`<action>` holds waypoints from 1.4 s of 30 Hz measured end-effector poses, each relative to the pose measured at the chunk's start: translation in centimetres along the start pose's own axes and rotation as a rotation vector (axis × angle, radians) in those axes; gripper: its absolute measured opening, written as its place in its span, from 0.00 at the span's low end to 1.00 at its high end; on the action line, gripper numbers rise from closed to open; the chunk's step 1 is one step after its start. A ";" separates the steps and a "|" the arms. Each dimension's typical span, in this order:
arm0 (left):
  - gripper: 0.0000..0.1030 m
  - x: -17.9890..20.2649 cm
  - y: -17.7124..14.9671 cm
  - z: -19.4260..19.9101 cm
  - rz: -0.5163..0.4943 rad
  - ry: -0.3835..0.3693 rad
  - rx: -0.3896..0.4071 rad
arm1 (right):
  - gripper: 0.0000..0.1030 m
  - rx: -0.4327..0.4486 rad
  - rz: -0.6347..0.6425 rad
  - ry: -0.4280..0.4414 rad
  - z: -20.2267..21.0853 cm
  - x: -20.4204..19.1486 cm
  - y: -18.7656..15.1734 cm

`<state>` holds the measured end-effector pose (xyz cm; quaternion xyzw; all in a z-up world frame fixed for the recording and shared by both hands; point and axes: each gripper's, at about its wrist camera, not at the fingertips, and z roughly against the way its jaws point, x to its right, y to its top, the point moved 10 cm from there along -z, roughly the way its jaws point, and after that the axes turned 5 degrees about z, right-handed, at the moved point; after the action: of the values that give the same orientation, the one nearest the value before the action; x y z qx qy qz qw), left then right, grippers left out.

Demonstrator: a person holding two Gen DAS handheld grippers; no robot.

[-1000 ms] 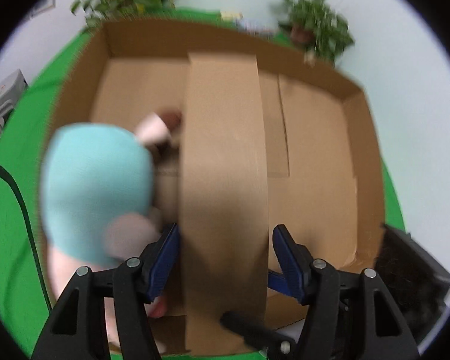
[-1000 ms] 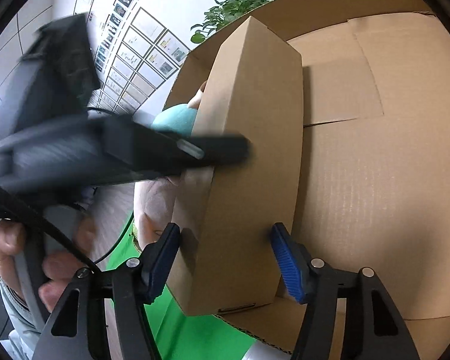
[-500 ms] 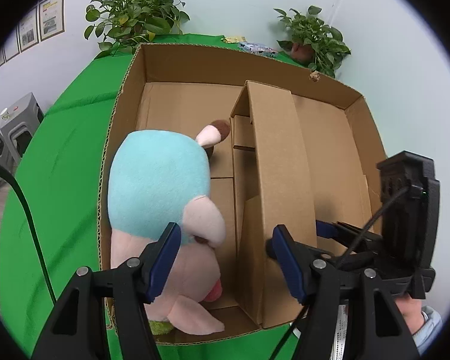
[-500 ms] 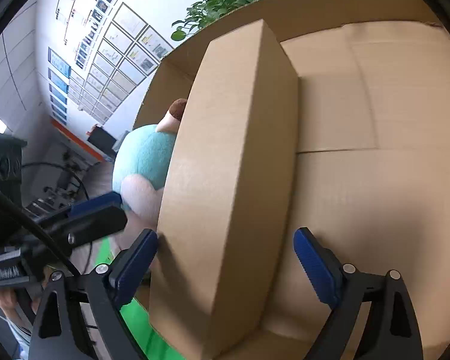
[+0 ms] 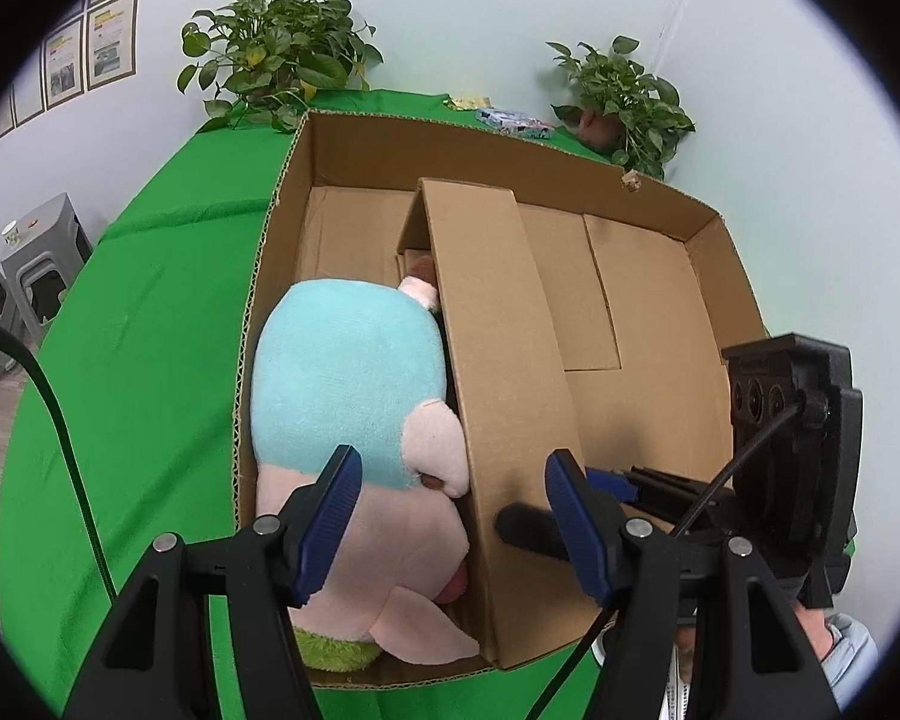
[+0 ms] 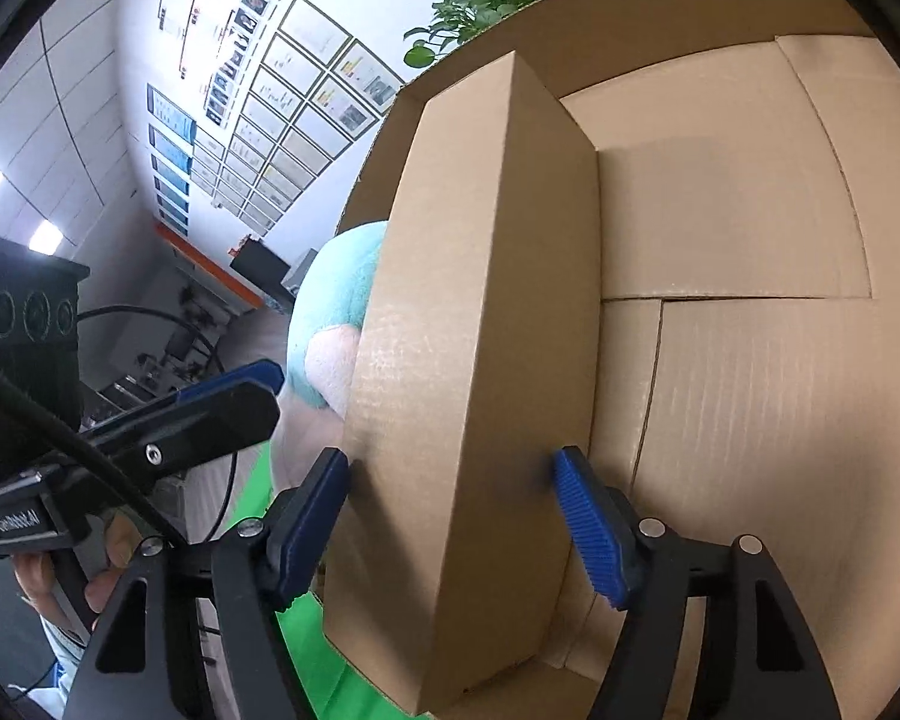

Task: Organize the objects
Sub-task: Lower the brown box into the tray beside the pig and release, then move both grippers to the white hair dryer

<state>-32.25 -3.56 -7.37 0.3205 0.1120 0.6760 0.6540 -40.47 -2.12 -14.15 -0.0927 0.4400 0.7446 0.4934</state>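
A large open cardboard box [image 5: 660, 204] sits on the green table. A turquoise and pink plush toy [image 5: 348, 372] lies in its left part. Pressed against the toy stands a long narrow cardboard box [image 5: 498, 330] on its side. My left gripper [image 5: 453, 486] hovers open above the near ends of both, with nothing gripped. In the right wrist view my right gripper [image 6: 450, 474] straddles the narrow box [image 6: 480, 300]. Its jaws are closing, and both blue pads [image 6: 576, 498] lie against the box's sides. The plush [image 6: 336, 324] shows behind that box.
Two potted plants [image 5: 276, 78] [image 5: 624, 102] and small packets [image 5: 513, 120] stand at the table's back edge. Grey stools [image 5: 36, 258] are off to the left. The big box's right half [image 6: 750, 390] holds only bare floor. A hand [image 6: 60, 576] holds the left gripper.
My left gripper has drawn back from around the narrow box, which now stands inside the big box beside the plush. The right jaws spread wide, then came back in on the narrow box.
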 end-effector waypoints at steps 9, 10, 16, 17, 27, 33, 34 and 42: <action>0.62 0.4 0.2 2.4 -0.030 0.075 0.115 | 0.83 -0.001 0.027 -0.115 -3.7 -5.4 -3.3; 0.62 0.6 0.1 2.8 -0.029 0.076 0.126 | 0.85 0.004 0.036 -0.133 -3.1 -6.3 -4.0; 0.62 1.7 -0.6 5.5 -0.057 0.093 0.217 | 0.99 0.107 0.092 -0.288 6.7 -8.4 -6.3; 0.64 2.2 -0.8 6.1 -0.076 0.107 0.242 | 0.99 0.127 0.102 -0.337 8.2 -8.4 -6.6; 0.78 6.3 -5.8 11.0 -0.124 0.161 0.465 | 1.00 0.277 0.157 -0.727 25.6 -4.1 -16.3; 0.78 7.6 -8.0 11.8 -0.114 0.141 0.500 | 0.99 0.301 0.170 -0.769 28.1 -4.3 -18.6; 0.78 7.7 -8.4 12.1 -0.116 0.143 0.507 | 0.99 0.307 0.167 -0.776 27.5 -4.1 -18.5; 0.78 7.8 -9.6 13.0 -0.089 0.133 0.506 | 0.95 0.328 0.161 -0.795 29.4 -4.9 -20.4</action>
<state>-16.47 1.56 -0.59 0.4236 0.3341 0.6167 0.5733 -12.67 19.24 -5.31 0.3152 0.3344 0.6786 0.5731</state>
